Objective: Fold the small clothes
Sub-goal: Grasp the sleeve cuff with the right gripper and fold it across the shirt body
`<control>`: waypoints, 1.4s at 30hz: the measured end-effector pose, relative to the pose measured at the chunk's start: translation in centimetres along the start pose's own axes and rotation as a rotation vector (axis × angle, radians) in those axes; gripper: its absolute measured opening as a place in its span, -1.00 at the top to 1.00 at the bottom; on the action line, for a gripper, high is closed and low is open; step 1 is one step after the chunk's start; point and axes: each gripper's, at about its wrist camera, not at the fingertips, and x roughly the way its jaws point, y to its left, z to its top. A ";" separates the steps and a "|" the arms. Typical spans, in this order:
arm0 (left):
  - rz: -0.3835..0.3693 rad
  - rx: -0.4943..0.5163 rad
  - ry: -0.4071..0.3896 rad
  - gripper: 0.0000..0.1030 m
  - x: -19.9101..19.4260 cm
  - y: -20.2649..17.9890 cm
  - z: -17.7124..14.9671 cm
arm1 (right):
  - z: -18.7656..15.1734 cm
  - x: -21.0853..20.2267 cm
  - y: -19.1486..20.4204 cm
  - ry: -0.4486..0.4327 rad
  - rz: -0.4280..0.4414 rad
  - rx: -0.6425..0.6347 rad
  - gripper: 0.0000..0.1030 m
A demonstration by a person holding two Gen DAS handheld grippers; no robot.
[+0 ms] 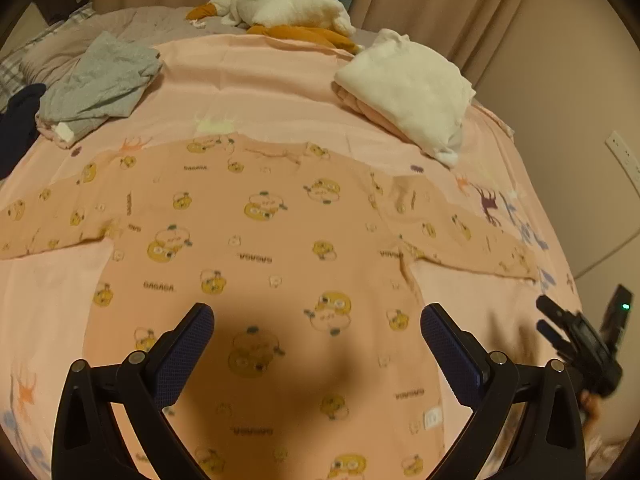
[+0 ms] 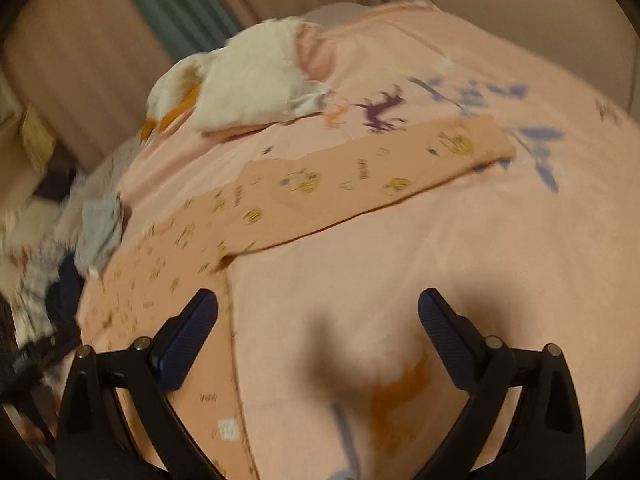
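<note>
The bed (image 1: 280, 80) fills both views, covered by a pink sheet (image 1: 248, 68) printed with small deer figures along its right side.

A peach long-sleeved top (image 1: 256, 240) with a yellow cartoon print lies flat on the sheet, body toward the camera, both sleeves spread out to the sides. In the right wrist view the same top (image 2: 168, 264) occupies the left half, its right sleeve reaching across the sheet toward the deer print.

Beyond the top, at the far right, sits a folded stack with a white garment (image 1: 408, 88) uppermost and a pink layer beneath. At the far left lies a folded grey garment (image 1: 100, 84), with a dark item beside it at the edge. A white and orange plush toy (image 1: 280, 8) rests at the head of the bed.

The left gripper (image 1: 316, 316) hovers over the lower body of the top, jaws spread wide, holding nothing. The right gripper (image 2: 318, 300) is likewise spread wide and unloaded, over bare sheet just beside the top's side seam; that view is blurred.
</note>
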 end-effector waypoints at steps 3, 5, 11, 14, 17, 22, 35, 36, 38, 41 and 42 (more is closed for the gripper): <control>-0.007 -0.015 -0.005 -0.98 0.7 0.3 0.8 | 2.0 2.5 -4.4 0.000 0.008 0.169 -0.64; -0.007 -0.026 -0.006 -0.98 1.3 0.5 1.3 | 2.9 3.8 -6.4 -0.004 0.012 0.253 -0.54; -0.003 -0.051 0.003 -0.98 2.9 1.0 2.4 | 5.8 5.9 -9.6 -0.086 0.086 0.413 -0.27; 0.003 -0.061 0.005 -0.98 3.5 1.2 2.7 | 7.0 6.6 -11.0 -0.147 0.092 0.494 -0.02; 0.012 -0.068 0.004 -0.98 3.9 1.5 2.9 | 8.1 7.0 -12.7 -0.177 0.086 0.543 0.48; 0.028 -0.083 0.006 -0.98 4.3 2.7 3.3 | 9.1 6.5 -12.6 -0.198 0.039 0.483 0.83; 0.067 -0.177 -0.011 -0.98 2.8 8.0 3.7 | 13.2 1.0 5.7 -0.221 0.059 -0.031 0.86; 0.066 -0.185 -0.017 -0.98 2.5 8.5 3.6 | 13.2 0.8 7.7 -0.214 0.072 -0.062 0.86; 0.068 -0.210 -0.031 -0.98 1.7 10.0 3.6 | 12.7 0.6 12.0 -0.201 0.096 -0.136 0.86; 0.072 -0.255 -0.051 -0.98 0.6 12.4 3.4 | 11.9 1.5 19.0 -0.189 0.121 -0.240 0.86; 0.074 -0.271 -0.057 -0.98 0.2 13.4 3.4 | 11.6 1.8 21.1 -0.185 0.128 -0.270 0.86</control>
